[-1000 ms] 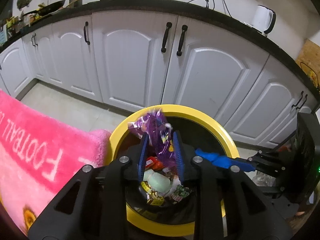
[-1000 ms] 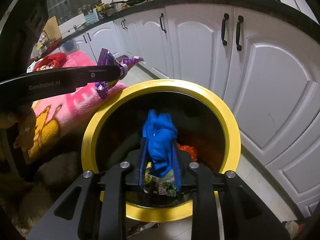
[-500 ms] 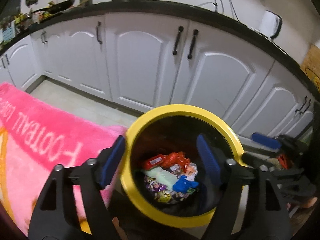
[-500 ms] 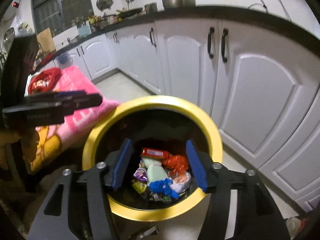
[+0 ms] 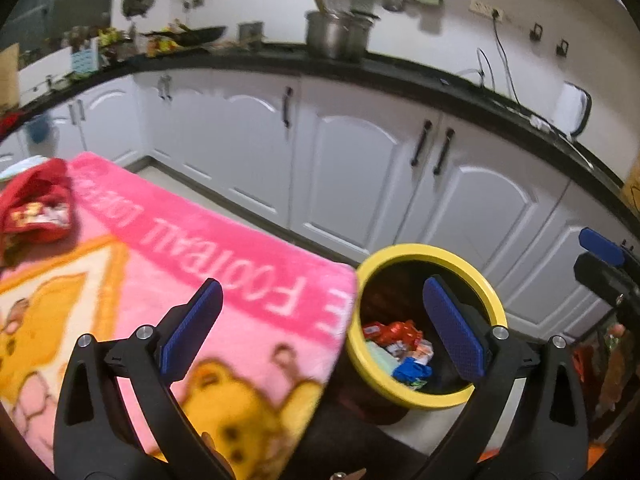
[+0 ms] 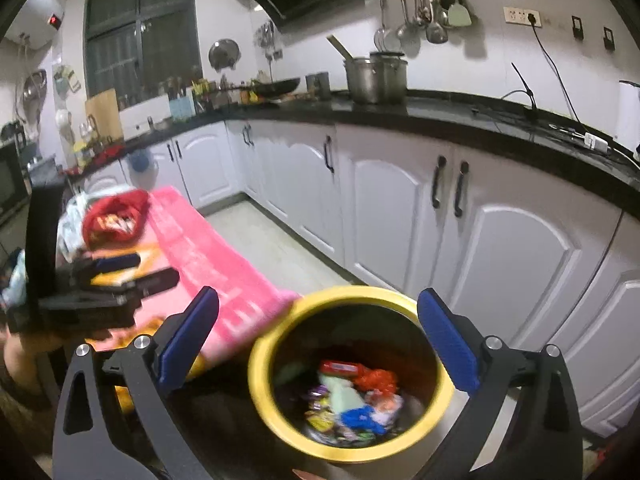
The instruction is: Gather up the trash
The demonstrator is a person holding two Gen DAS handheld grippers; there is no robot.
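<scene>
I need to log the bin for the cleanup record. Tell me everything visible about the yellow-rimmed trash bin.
The trash bin is round, with a broad, smooth yellow rim and a dark inside, and stands upright and open on the floor in front of the white cabinets. The corner of the pink blanket hangs by its rim on one side; contact cannot be told. Inside lies a heap of trash: red wrappers, a pale green piece, a blue piece. No lid shows.

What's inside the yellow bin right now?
The yellow bin holds a pile of trash: red wrappers, a pale green piece and a blue scrap. Whatever lies under the pile is covered.
</scene>
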